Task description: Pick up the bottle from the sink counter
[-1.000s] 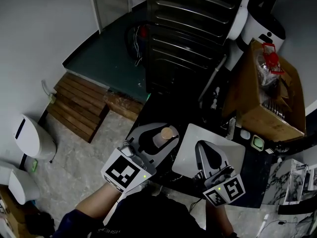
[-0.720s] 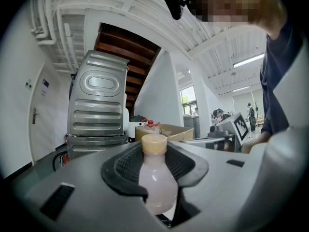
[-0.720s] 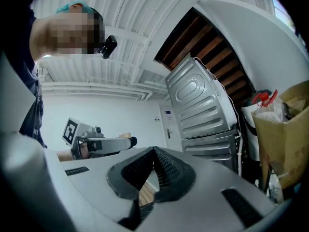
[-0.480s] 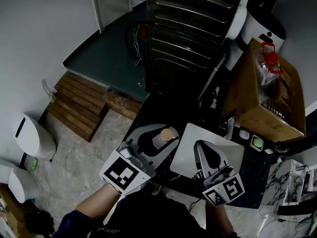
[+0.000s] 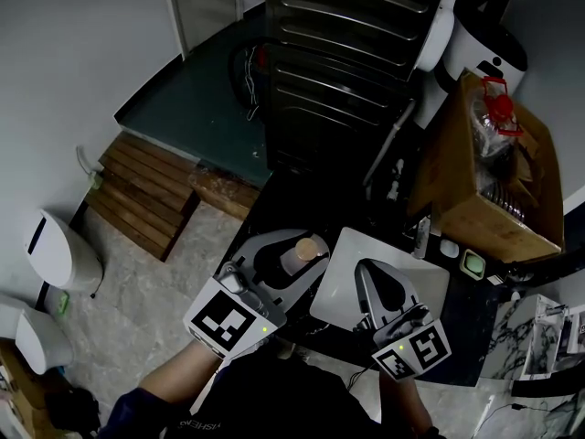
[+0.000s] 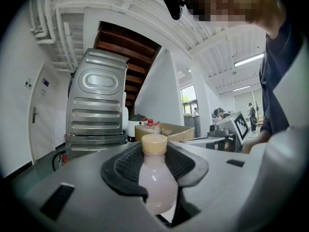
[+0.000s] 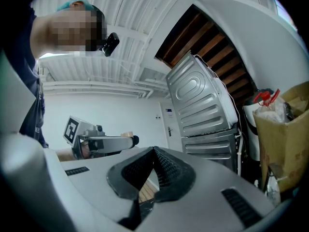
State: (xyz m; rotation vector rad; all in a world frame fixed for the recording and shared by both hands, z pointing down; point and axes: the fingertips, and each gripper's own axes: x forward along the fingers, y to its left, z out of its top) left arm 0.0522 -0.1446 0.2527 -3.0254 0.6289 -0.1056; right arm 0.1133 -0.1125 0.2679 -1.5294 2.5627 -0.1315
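Observation:
A small bottle of pale pinkish liquid with a beige cap stands upright between the jaws of my left gripper, which is shut on its body; the cap rises above the black pads. In the head view the left gripper holds it over the left end of the dark sink counter. My right gripper hovers over the white sink basin, just right of the bottle. Its jaws are shut, tips touching, with nothing between them.
A ribbed metal appliance stands behind the counter. A cardboard box with a red-topped item in it sits at the right. Wooden steps and a white bin are on the floor at the left.
Both grippers and the bottle have drifted a little to the left; the grip on the bottle is unchanged.

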